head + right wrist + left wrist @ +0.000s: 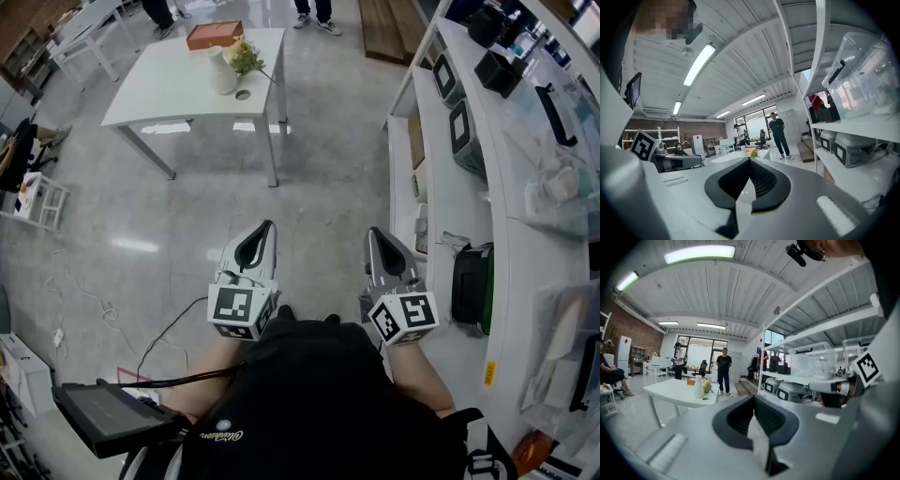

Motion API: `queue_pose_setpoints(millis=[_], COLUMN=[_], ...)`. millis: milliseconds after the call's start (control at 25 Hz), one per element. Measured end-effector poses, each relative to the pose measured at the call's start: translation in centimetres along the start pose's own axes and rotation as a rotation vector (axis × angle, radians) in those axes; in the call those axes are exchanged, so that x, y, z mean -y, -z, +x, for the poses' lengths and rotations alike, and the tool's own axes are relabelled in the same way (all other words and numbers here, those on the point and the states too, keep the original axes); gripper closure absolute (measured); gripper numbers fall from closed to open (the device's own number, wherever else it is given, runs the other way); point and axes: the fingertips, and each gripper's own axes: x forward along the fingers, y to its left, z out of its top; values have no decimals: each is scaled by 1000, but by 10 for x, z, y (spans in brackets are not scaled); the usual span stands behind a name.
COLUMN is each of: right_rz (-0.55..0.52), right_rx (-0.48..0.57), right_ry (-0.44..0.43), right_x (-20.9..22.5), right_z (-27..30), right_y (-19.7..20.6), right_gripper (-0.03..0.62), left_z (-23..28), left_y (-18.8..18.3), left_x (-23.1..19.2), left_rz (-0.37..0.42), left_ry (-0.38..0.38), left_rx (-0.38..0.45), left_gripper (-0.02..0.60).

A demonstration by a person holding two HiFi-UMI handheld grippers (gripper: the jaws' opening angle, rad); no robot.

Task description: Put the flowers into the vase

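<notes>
A white vase (222,72) stands on a white table (178,94) far across the floor, with a bunch of pale yellow flowers (246,56) lying beside it. In the left gripper view the vase (698,387) and flowers (707,386) are small and distant. My left gripper (266,228) and right gripper (372,234) are held side by side close to my body, pointing toward the table. Both are shut with nothing between their jaws. The right gripper view shows the flowers (753,152) just past its closed tips (749,160).
An orange box (215,35) lies at the table's far edge. White shelving (450,187) with grey and black devices runs along the right. A black cable (169,328) trails over the floor to a tablet (108,417) at lower left. People (723,370) stand beyond the table.
</notes>
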Motion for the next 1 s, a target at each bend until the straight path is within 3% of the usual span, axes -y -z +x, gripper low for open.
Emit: queue_pose_setpoints(millis=[240,520,760,1000], right_rz=[-6,-2,16,40], right_rx=[-14,-28,-15,-19], right_ry=[22,80,97,80], right_x=[-14,-2,41,117], right_z=[25,50,101,179], right_y=[5,6,4,-10], right_gripper=[594,594,594,594], left_z=[1,27,91,194], left_y=[14,21,21,0], left_x=[-32,-58,-69,-84], left_rz=[-17,-33,-21,-2], left_ry=[8,30,44,8], left_rx=[-30,-59,-77,-90], left_gripper=[574,574,574,574])
